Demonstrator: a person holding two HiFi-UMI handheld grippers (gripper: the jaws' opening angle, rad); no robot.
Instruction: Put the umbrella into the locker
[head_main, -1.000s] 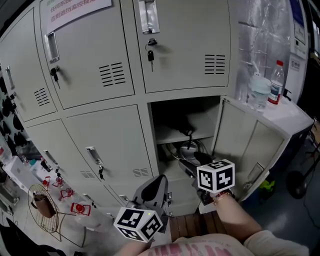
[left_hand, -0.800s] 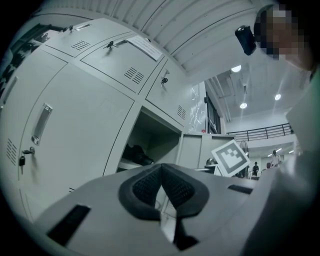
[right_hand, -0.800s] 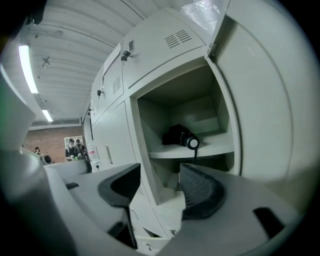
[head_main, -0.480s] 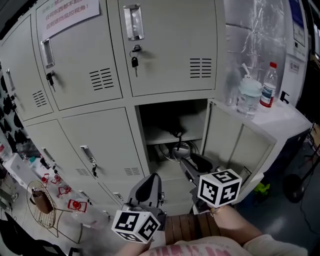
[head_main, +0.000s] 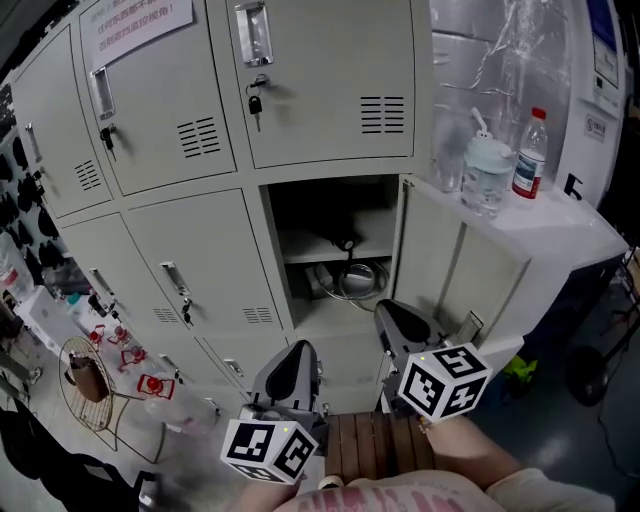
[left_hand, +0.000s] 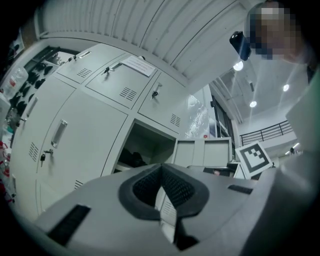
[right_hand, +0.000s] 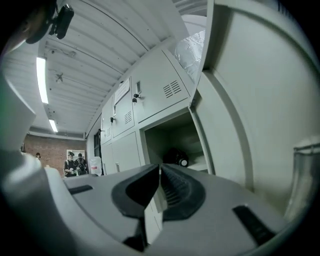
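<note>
Both grippers sit low in the head view, pointing up the frame. The left gripper (head_main: 293, 352), lower centre, has its jaws pressed together with nothing between them. The right gripper (head_main: 392, 312), on a forearm (head_main: 468, 458) at lower right, is closing its empty jaws, whose tips nearly meet.

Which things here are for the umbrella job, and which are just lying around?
For the job: umbrella, open locker, its door.
Just lying about: water bottle, straw cup, wire basket, coiled cable.
</note>
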